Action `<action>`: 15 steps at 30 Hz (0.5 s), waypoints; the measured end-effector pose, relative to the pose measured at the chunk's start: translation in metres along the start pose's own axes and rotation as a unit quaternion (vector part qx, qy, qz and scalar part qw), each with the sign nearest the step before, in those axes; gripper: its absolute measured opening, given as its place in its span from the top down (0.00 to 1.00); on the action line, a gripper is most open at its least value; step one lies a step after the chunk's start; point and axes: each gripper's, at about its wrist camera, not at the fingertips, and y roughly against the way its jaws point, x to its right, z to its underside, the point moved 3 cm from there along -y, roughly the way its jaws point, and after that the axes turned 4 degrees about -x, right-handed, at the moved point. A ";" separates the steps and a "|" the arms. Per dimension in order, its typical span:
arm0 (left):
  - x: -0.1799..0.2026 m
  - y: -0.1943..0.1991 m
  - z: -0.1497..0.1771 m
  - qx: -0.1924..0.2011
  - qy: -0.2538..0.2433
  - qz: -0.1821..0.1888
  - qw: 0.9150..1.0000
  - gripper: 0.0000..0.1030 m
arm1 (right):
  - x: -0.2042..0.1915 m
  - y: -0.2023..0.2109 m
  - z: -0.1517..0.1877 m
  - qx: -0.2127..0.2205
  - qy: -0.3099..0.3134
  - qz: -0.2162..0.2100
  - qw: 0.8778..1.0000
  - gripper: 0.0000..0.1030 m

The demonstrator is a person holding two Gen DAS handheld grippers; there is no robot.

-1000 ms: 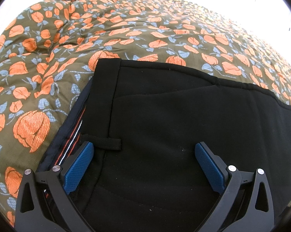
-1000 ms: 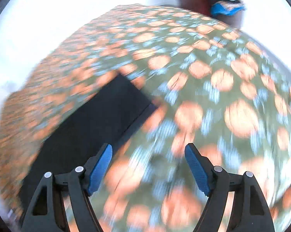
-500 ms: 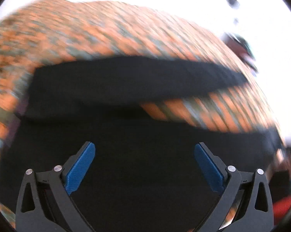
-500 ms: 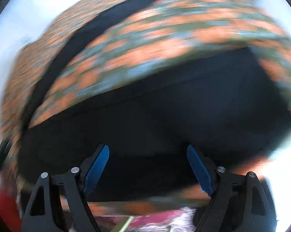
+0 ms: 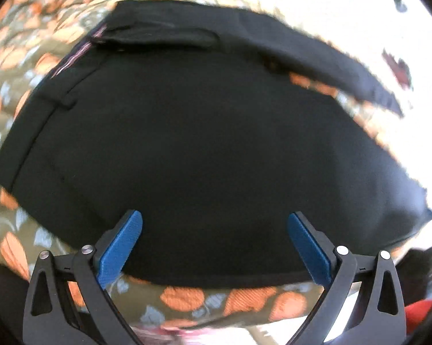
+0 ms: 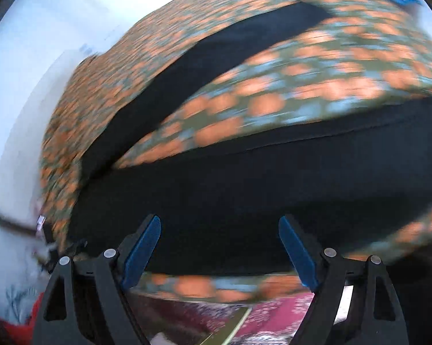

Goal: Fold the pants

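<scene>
Here, in the left wrist view, the left gripper (image 5: 214, 241) has its blue pads spread wide with nothing between them, so it is released. The black pants (image 5: 204, 143) lie flat on the floral bedspread (image 5: 187, 297), filling the space just ahead of the pads, their near edge running crosswise between them. The waistband (image 5: 43, 115) with its belt loop sits off to the left of the tips, and one leg (image 5: 316, 57) trails away ahead and to the right. So the long axis runs left to right across this gripper, waist end on the left. Spread out flat like this, the garment looks laid ready for a fold, and the gripper seems poised over the near edge to take it.

In the right wrist view, heavily blurred, the right gripper (image 6: 219, 247) is likewise splayed and holding nothing. The pants (image 6: 259, 195) span the view just ahead of its tips, and a second leg (image 6: 204, 66) angles away far ahead, apart from the nearer one, bedspread (image 6: 287, 95) showing between. That split suggests the legs are not yet laid together.
</scene>
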 end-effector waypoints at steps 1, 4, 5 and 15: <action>-0.001 0.006 0.001 0.004 0.009 0.000 1.000 0.02 | -0.014 -0.012 0.003 -0.009 0.014 -0.009 1.000 0.18; 0.002 0.016 0.000 0.020 0.009 0.000 1.000 0.02 | -0.052 -0.048 0.005 -0.036 0.052 -0.033 0.997 0.18; 0.003 0.017 -0.002 0.023 0.010 0.001 1.000 0.02 | -0.056 -0.056 0.005 -0.046 0.057 -0.039 0.997 0.18; 0.014 0.051 -0.053 0.087 -0.022 0.005 0.996 0.01 | 0.056 -0.035 -0.011 -0.029 -0.056 0.117 0.991 0.18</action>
